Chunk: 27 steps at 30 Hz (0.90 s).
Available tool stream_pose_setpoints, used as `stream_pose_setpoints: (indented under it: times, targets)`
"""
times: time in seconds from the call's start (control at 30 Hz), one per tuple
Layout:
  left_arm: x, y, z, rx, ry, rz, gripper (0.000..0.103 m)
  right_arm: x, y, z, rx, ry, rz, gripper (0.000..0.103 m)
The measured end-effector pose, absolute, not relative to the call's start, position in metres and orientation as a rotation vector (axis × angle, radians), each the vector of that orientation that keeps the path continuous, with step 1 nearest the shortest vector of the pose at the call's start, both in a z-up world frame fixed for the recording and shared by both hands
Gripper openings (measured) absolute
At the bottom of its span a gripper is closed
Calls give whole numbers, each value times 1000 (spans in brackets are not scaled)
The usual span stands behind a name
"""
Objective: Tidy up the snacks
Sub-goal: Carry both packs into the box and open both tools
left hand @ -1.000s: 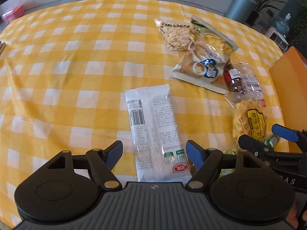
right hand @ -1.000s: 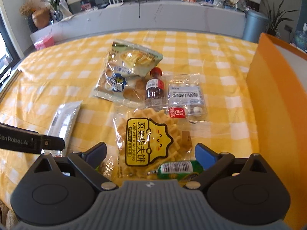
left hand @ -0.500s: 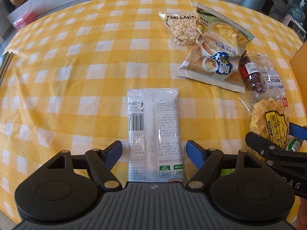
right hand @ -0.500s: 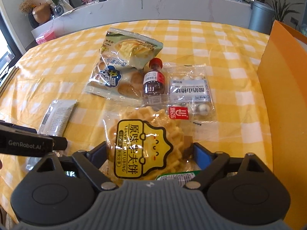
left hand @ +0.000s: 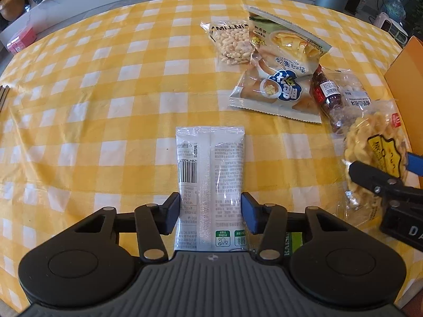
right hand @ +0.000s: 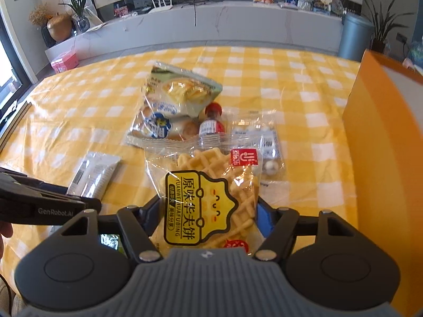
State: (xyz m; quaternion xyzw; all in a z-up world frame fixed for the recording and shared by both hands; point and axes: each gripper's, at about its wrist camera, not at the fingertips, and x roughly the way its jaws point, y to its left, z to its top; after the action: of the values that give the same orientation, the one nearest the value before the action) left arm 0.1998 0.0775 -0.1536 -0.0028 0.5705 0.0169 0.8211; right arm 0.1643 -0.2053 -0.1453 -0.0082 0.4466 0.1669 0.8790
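Snacks lie spread on the checked tablecloth (left hand: 111, 97), w/ two already in the grippers. Left gripper (left hand: 210, 212): jaws have just been closing and now sit narrow, pads pressed on both long edges of the white wrapper pack (left hand: 210, 174), which runs straight ahead from betw the fingers, flat on the cloth. Risk: thin slick film, grip only on the near end, so the far end prob droops on lift and the pack could slide out or crumple. A green packet (left hand: 293, 241) sits just right of the right finger and could get dragged along.

Right gripper (right hand: 208, 211): jaws have also just been closing, roughly mid-width, clamped on the waffle pack (right hand: 208, 198). Risk: too much squeeze cracks the waffle; loose clear film may slip. Small bottle (right hand: 211, 126) and clear candy bag (right hand: 260, 142) lie just ahead, touching or overlapping the waffle film, so a lift could tug them. Orange box (right hand: 383, 158) stands close on the right; a fast swing could clip its wall.
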Motion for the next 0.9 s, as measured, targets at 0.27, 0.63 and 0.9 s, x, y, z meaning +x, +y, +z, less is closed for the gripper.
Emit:
stream_pose_setpoints:
  times: [0.27, 0.63, 0.9]
  targets:
    - [185, 82, -129, -33, 1167, 7, 56, 151, -206, -109, -8, 870, 355, 68]
    - [159, 60, -54, 27, 1006, -68, 55, 111, -229, -52, 32, 779, 368, 68]
    - [134, 6, 5, 66, 882, -190, 55, 74, -283, -15, 98, 730, 349, 68]
